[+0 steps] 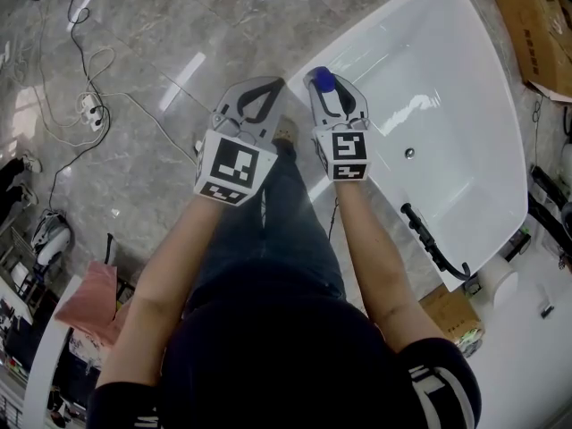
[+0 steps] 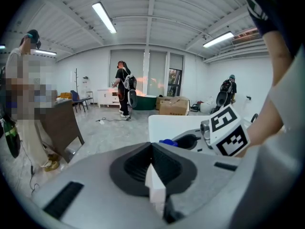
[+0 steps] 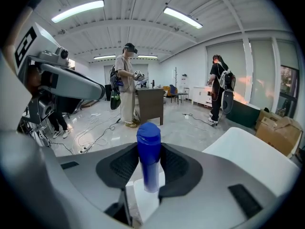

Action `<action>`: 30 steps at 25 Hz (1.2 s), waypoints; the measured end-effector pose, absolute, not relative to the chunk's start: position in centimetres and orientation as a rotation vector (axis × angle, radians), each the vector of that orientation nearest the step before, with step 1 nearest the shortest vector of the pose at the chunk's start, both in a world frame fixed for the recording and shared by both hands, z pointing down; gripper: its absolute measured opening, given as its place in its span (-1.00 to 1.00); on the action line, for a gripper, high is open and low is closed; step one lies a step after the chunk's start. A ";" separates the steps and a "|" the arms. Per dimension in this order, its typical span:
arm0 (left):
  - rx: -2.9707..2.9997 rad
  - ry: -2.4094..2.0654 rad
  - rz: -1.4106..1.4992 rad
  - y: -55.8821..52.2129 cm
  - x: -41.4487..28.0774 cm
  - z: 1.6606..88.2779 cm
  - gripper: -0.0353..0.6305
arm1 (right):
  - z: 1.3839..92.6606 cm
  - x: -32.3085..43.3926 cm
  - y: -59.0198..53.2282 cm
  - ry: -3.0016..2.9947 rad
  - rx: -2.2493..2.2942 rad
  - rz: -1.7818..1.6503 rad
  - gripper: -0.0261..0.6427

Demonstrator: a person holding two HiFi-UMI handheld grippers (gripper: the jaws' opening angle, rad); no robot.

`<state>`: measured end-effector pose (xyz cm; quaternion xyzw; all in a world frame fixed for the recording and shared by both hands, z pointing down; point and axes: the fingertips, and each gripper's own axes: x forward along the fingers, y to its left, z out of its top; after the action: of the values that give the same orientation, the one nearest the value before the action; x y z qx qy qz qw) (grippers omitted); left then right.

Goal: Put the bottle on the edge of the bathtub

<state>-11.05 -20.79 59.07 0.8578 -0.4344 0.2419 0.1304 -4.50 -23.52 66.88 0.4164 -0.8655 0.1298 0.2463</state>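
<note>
Two bare forearms extend forward side by side, both tools tilted downward. Left tool (image 1: 267,87): jaws clenched together, nothing between them. Right tool (image 1: 330,88): jaws grasping a blue cylindrical plastic bottle (image 3: 148,160), its rounded cap protruding past the fingertips. Bottle location: at the near corner of the white bathtub (image 1: 451,79); contact with the rim cannot be determined.

The bottle (image 3: 148,151) is showing deep blue against the black-lined jaws of the grey right gripper (image 1: 327,83), the cube (image 1: 234,166) of the grey left gripper (image 1: 271,88) is wearing black-and-white square markers, and the white bathtub (image 1: 447,70) is gleaming beside the grey marbled floor (image 1: 161,43).
</note>
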 end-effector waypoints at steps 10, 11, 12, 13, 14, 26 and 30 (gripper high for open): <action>2.475 -1.239 0.705 -20.5 -10.7 59.6 -0.90 | 68.0 -4.6 -23.8 -2.352 1.133 0.355 -0.46; 2.475 -1.237 0.707 -20.5 -10.7 59.7 -0.90 | 68.1 -4.6 -23.8 -2.352 1.136 0.357 -0.46; 2.475 -1.235 0.707 -20.4 -10.8 59.8 -0.90 | 68.2 -4.7 -23.8 -2.351 1.138 0.359 -0.46; 2.474 -1.232 0.707 -20.4 -10.8 59.9 -0.90 | 68.3 -4.8 -23.8 -2.350 1.139 0.360 -0.46; 2.474 -1.229 0.708 -20.4 -10.8 59.9 -0.90 | 68.5 -4.8 -23.8 -2.349 1.139 0.360 -0.46; 2.449 -1.212 0.732 -19.6 -11.7 61.2 -0.90 | 69.4 -5.5 -23.4 -2.355 1.129 0.332 -0.46; 2.441 -1.208 0.727 -19.3 -11.7 61.4 -0.90 | 69.4 -5.6 -23.1 -2.353 1.131 0.325 -0.46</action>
<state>-11.73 -19.33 61.40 0.8547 -0.4229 0.2547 0.1604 -5.59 -23.15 69.41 0.4158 -0.8655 0.1196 0.2526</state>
